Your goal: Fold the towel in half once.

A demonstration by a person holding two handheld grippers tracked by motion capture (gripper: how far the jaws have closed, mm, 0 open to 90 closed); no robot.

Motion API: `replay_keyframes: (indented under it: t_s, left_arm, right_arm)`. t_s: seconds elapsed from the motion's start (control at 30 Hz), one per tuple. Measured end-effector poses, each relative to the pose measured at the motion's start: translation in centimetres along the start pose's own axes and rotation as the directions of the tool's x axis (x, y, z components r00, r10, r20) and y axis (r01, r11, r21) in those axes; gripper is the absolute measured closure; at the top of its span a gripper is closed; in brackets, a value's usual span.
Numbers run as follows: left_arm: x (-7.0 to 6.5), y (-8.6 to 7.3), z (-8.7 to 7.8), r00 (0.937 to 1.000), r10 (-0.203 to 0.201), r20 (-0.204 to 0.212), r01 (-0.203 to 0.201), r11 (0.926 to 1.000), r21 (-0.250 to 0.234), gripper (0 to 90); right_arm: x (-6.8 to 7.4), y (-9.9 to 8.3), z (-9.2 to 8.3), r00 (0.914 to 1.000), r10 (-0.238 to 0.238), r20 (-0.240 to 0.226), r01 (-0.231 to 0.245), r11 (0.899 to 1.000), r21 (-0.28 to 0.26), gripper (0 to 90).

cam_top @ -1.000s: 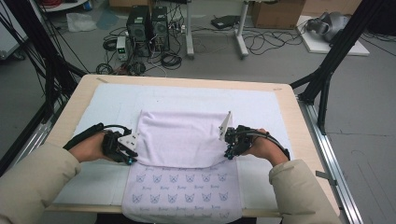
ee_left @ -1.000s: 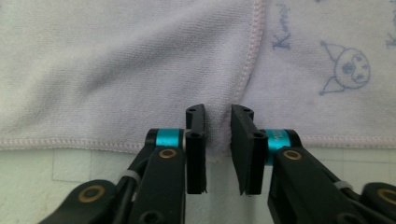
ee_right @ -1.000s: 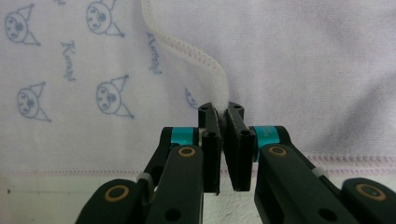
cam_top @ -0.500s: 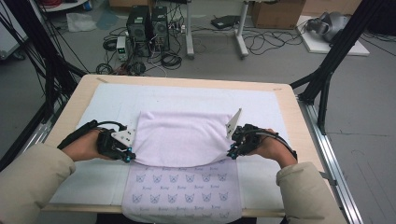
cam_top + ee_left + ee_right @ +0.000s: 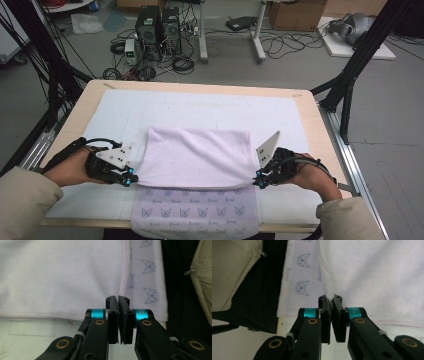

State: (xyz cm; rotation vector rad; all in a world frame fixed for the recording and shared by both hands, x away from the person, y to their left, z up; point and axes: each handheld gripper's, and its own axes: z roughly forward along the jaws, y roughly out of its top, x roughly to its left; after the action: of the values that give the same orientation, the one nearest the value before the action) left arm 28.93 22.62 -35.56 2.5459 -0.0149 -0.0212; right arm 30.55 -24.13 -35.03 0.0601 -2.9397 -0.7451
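Note:
A pale lilac towel (image 5: pixel 197 155) lies on the white mat, its plain upper layer folded toward the near edge over a cat-printed layer (image 5: pixel 195 212) that hangs off the table's front. My left gripper (image 5: pixel 131 181) is shut on the upper layer's near left corner. In the left gripper view the stitched hem (image 5: pixel 126 277) runs down into the closed jaws of the left gripper (image 5: pixel 118 298). My right gripper (image 5: pixel 256 182) is shut on the near right corner. In the right gripper view the right gripper (image 5: pixel 330 298) pinches a bunched ridge of towel (image 5: pixel 329 287).
The white mat (image 5: pixel 125 110) covers a wooden table (image 5: pixel 90 92) with bare edges. Black frame posts (image 5: pixel 350 75) stand at both sides. Beyond the far edge, computers (image 5: pixel 157 27), cables and boxes sit on the floor. The person's beige sleeves (image 5: pixel 25 205) rest at the near corners.
Both grippers have moved toward the table's near edge, drawing the plain upper layer with them, so it now covers more of the printed layer.

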Motion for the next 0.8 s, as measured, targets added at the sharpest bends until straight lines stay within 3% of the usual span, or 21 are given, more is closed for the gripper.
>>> replay_keyframes:
  t_s: [0.17,0.33,0.37,0.4,0.43,0.47,0.5,0.63,0.8]
  left_arm:
    - [-2.5,0.1,-0.8,0.9987,0.035,0.038,-0.034,0.9993,-0.012,86.7]
    - [-4.5,-0.2,0.0,0.9927,0.060,0.104,-0.060,0.9982,-0.001,86.9]
    - [-4.6,-0.4,0.4,0.9912,0.074,0.110,-0.074,0.9972,0.001,86.5]
    - [-4.7,-0.6,0.6,0.9907,0.100,0.092,-0.100,0.9950,-0.008,83.6]
    - [-4.5,-0.8,0.8,0.9904,0.122,0.064,-0.121,0.9924,-0.024,71.2]
    - [-4.3,-0.9,0.8,0.9925,0.115,0.042,-0.114,0.9932,-0.026,57.8]
    - [-4.0,-1.0,0.8,0.9933,0.113,0.025,-0.112,0.9934,-0.025,54.9]
    - [-2.8,-1.2,0.5,0.9959,0.087,-0.022,-0.088,0.9946,-0.054,51.5]
    - [-0.9,-1.2,0.4,0.9946,0.047,-0.093,-0.053,0.9962,-0.069,48.3]
  right_arm:
    - [2.3,-0.3,-0.2,0.9974,-0.040,-0.060,0.038,0.998,-0.040,86.5]
    - [4.1,-0.4,0.4,0.9880,-0.088,-0.127,0.080,0.995,-0.065,86.3]
    - [4.3,-0.5,0.9,0.9849,-0.093,-0.146,0.085,0.995,-0.061,84.9]
    - [4.3,-0.5,1.3,0.9840,-0.088,-0.155,0.082,0.996,-0.042,77.3]
    - [4.4,-0.6,1.7,0.9884,-0.094,-0.119,0.090,0.995,-0.033,62.0]
    - [4.3,-0.7,1.9,0.9938,-0.067,-0.088,0.065,0.998,-0.022,57.1]
    - [4.0,-0.8,1.9,0.9958,-0.034,-0.085,0.032,0.999,-0.019,55.6]
    - [3.0,-0.7,1.5,0.9991,0.011,-0.041,-0.012,0.999,-0.030,50.1]
    - [1.2,-0.6,1.2,0.9957,0.069,0.062,-0.067,0.997,-0.032,42.5]
